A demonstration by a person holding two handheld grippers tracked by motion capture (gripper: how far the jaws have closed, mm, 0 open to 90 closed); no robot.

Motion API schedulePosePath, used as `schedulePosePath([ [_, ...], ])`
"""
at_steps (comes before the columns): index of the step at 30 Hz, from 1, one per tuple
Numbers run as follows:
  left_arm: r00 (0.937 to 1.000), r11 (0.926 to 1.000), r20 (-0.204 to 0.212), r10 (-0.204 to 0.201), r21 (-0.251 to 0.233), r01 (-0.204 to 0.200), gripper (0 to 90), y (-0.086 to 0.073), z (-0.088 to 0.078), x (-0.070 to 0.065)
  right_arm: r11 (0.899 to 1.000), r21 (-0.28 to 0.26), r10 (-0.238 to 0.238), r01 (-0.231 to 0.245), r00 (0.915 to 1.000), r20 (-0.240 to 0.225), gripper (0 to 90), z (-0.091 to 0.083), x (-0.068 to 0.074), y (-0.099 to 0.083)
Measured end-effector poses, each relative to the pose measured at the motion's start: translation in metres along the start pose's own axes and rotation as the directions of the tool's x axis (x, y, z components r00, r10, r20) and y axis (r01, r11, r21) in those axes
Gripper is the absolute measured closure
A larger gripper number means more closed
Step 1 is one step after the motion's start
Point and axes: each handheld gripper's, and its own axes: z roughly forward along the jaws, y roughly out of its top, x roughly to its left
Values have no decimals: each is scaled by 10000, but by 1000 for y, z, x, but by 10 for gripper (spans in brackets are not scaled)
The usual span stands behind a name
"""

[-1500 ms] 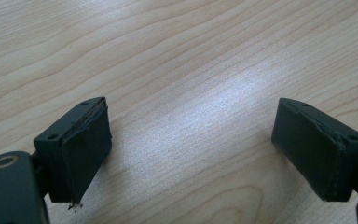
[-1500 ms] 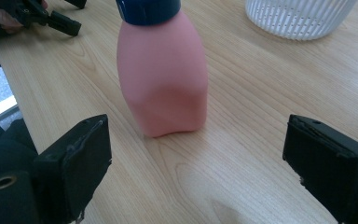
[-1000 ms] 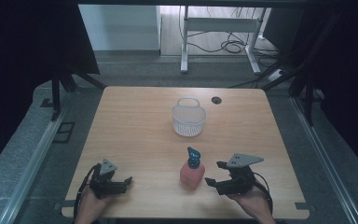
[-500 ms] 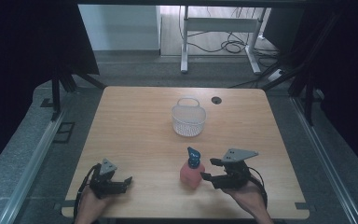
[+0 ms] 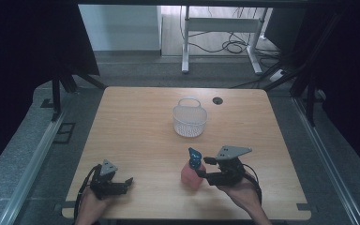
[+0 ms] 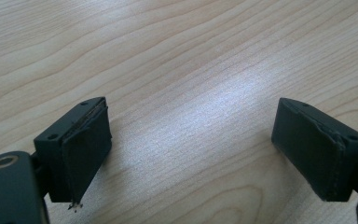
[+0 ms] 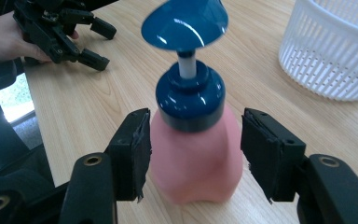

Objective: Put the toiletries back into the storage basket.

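While the left gripper (image 5: 122,183) rests idle near the front left corner of the wooden counter (image 5: 136,126), jaws spread wide over bare wood, the right gripper (image 7: 193,154) is closing in on a pink pump bottle (image 7: 196,154). The bottle stands upright near the front of the counter, right of centre, with a dark blue collar and a blue pump head (image 7: 185,22) on top. The right gripper's jaws have just been closing and now bracket the bottle's shoulders. The left pad looks to be touching the pink body; a thin gap seems to remain at the right pad, so the grip does not look firm yet. A white mesh basket (image 5: 190,119) with a loop handle stands farther back, well apart from the bottle.

To grasp well, the person should probably finish closing evenly on the widest part of the body, below the collar, keeping the gripper level so the bottle does not tip or slide. Squeezing too high risks slipping onto the narrower collar.
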Motion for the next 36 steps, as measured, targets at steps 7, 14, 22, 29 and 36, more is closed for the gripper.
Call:
schedulePosePath([
  [7, 10000, 10000, -3, 62, 32, -62, 114, 0, 0, 0, 10000, -24, -93, 92, 9998, -161, 463, 7, 2, 7],
  [14, 10000, 10000, -7, 28, -3, -28, 114, 0, 0, 0, 9999, 40, -148, 148, 9998, -111, 479, 14, 2, 12],
  [22, 10000, 10000, -6, 27, 2, -27, 114, 0, 0, 0, 9998, 44, -177, 177, 9998, -67, 500, 21, 0, 15],
  [29, 10000, 10000, -6, 32, 8, -32, 114, 0, 0, 0, 9991, 72, -417, 415, 9987, 281, 526, 21, 5, 17],
  [36, 10000, 10000, 11, -7, 6, 7, 114, 0, 0, 0, 9982, 130, -590, 587, 9978, 309, 528, 19, 6, 23],
])
